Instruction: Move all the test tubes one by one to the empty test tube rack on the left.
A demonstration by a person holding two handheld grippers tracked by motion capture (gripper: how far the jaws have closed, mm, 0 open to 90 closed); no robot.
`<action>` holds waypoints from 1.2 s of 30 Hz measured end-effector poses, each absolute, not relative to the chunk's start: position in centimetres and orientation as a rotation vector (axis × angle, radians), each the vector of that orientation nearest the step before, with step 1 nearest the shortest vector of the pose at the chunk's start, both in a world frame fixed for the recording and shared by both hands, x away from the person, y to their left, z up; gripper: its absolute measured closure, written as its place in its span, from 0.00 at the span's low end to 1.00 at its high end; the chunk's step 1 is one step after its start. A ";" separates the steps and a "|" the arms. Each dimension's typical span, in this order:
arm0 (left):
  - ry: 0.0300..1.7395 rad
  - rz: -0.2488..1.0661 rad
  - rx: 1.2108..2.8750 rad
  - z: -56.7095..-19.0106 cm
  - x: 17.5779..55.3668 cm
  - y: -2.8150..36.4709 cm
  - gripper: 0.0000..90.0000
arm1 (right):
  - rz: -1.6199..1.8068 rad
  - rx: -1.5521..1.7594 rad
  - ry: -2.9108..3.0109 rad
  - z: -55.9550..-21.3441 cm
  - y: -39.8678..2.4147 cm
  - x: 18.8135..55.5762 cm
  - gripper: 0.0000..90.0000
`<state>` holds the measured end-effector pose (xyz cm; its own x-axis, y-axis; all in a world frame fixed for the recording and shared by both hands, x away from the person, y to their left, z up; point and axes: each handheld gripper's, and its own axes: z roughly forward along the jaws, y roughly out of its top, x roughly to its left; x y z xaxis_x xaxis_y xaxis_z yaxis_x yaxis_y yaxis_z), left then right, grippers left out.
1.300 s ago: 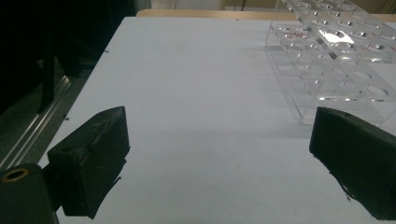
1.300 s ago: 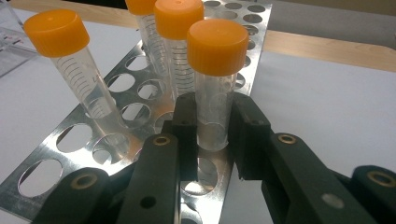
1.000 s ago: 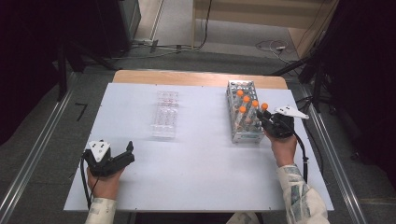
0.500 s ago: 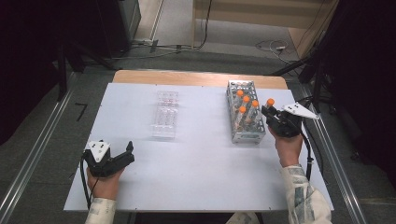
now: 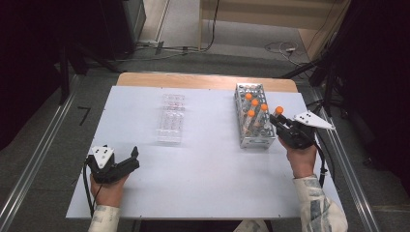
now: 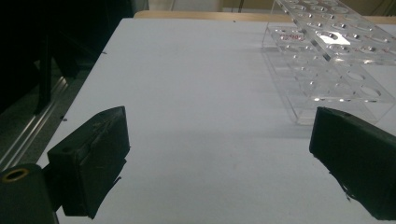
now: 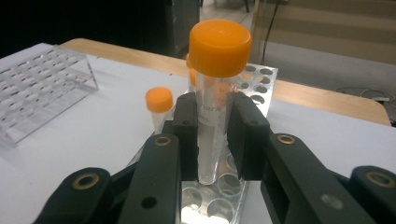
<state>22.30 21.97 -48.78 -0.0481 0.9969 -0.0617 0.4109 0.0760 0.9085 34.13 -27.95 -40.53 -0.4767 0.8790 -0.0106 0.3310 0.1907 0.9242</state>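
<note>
Gripping an orange-capped tube (image 7: 215, 100) upright between its closed jaws, the right gripper (image 5: 283, 126) holds it just above the metal rack (image 5: 244, 140), at that rack's right side. The tube's long axis stands vertical. Across the table the clear plastic rack (image 5: 170, 121) lies well to the left, nearer the left gripper (image 5: 129, 162), whose jaws stand open and empty.
</note>
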 end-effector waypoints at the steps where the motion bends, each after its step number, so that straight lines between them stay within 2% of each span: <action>1: 1.573 0.949 1.442 -48.8 22.3 22.0 0.06 | 1.270 1.125 1.920 -40.6 -27.9 33.9 0.80; 16: 1.565 0.916 1.458 -48.8 22.5 21.8 0.06 | 1.301 1.065 2.010 -40.7 -26.6 32.1 0.80; 36: 1.516 0.887 1.479 -48.1 23.4 20.1 0.07 | 1.344 0.949 2.174 -42.4 -20.4 31.7 0.80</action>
<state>23.40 20.09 -48.15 0.0266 0.9964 -0.0801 0.4184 0.0617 0.9062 31.67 -20.40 -42.38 -0.6832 0.7302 0.0070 0.3327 0.3027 0.8931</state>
